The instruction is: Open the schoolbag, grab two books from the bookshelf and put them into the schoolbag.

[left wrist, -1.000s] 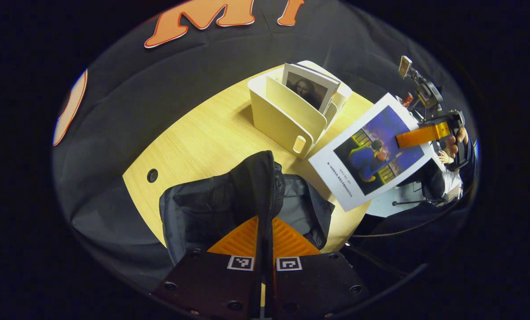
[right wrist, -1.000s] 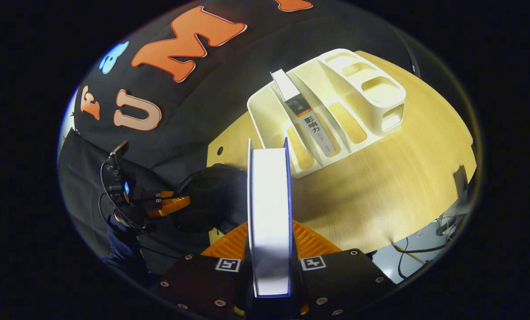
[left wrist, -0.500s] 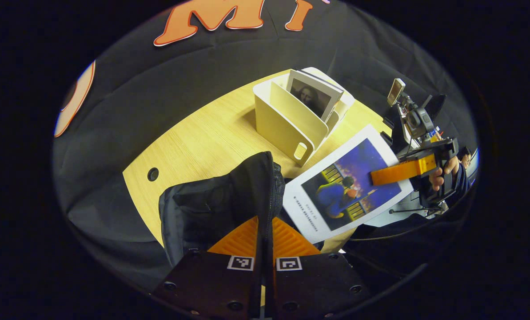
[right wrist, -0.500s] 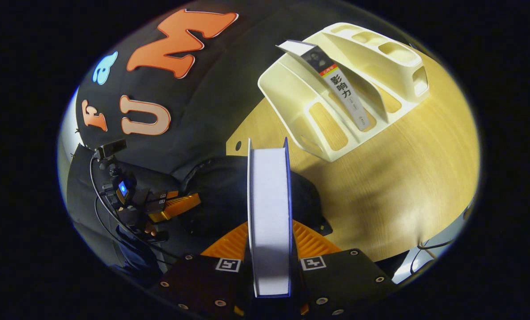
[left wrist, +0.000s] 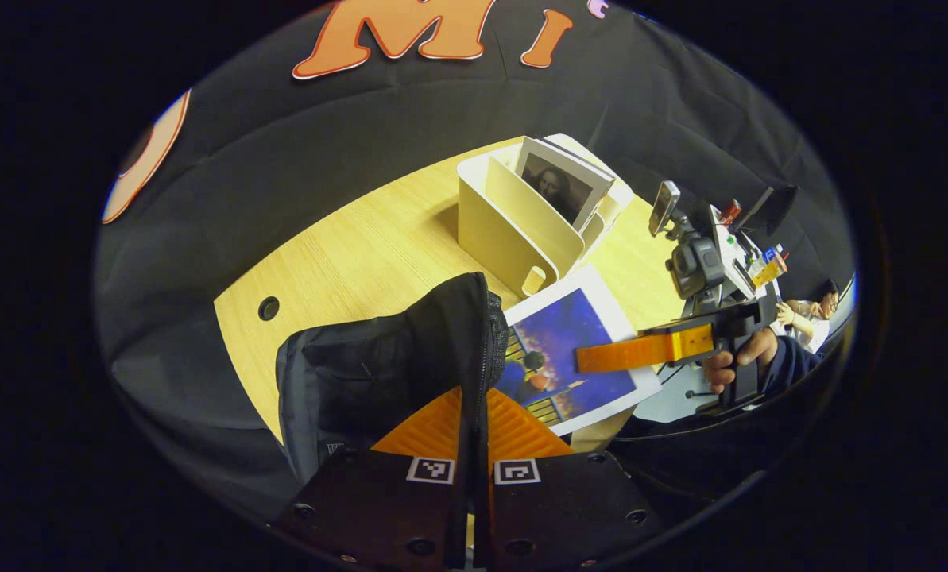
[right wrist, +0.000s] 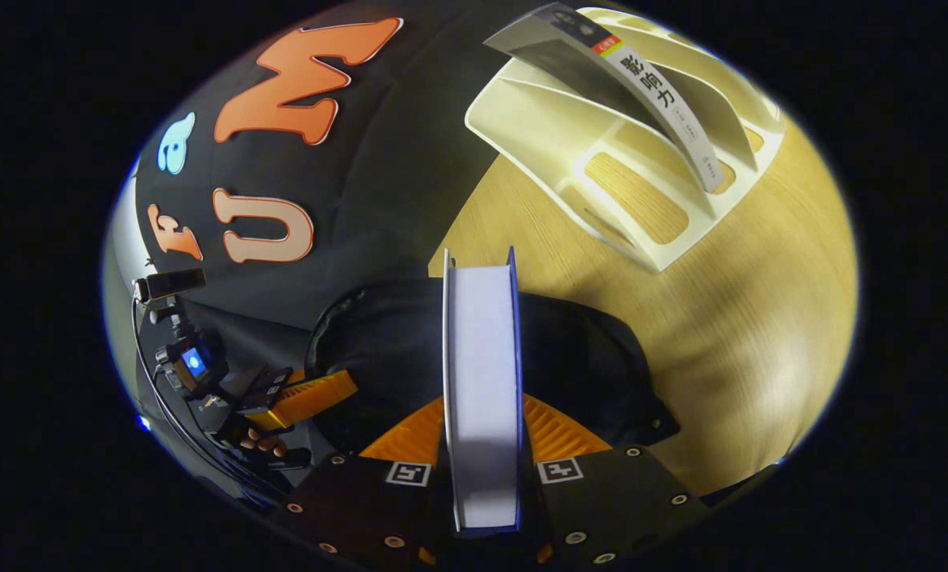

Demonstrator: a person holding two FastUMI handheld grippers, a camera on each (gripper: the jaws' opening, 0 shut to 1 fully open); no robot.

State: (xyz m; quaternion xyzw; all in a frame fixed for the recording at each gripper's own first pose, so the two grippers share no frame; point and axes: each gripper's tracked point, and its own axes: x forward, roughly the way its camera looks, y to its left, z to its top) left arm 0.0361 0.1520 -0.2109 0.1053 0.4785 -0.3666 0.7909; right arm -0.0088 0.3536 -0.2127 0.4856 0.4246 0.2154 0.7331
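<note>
Since a second ago the blue-covered book [left wrist: 570,349] has come down from beside the rack to the mouth of the schoolbag [left wrist: 378,373], its near edge now slipping behind the bag's raised flap. In the left gripper view the book lies at about four o'clock from the bag's flap, tilted, cover up, with the bag itself standing on the near end of the wooden table [left wrist: 346,254].

The right gripper [right wrist: 481,445] is clamped on this book: in the right gripper view both fingers press its covers, and the white page edge [right wrist: 481,381] runs up the middle of the picture, over the dark bag [right wrist: 577,357]. In the left gripper view that gripper [left wrist: 640,349] reaches in from three o'clock, held by a hand [left wrist: 740,361].

The left gripper [left wrist: 474,429] is closed on the bag's flap, the zipper edge pinched between its fingers and held upright. In the right gripper view it sits at eight o'clock [right wrist: 307,397].

Beyond the bag, at twelve to one o'clock, stands the cream book rack [left wrist: 513,230] with a second book [left wrist: 561,179] leaning in one slot.
</note>
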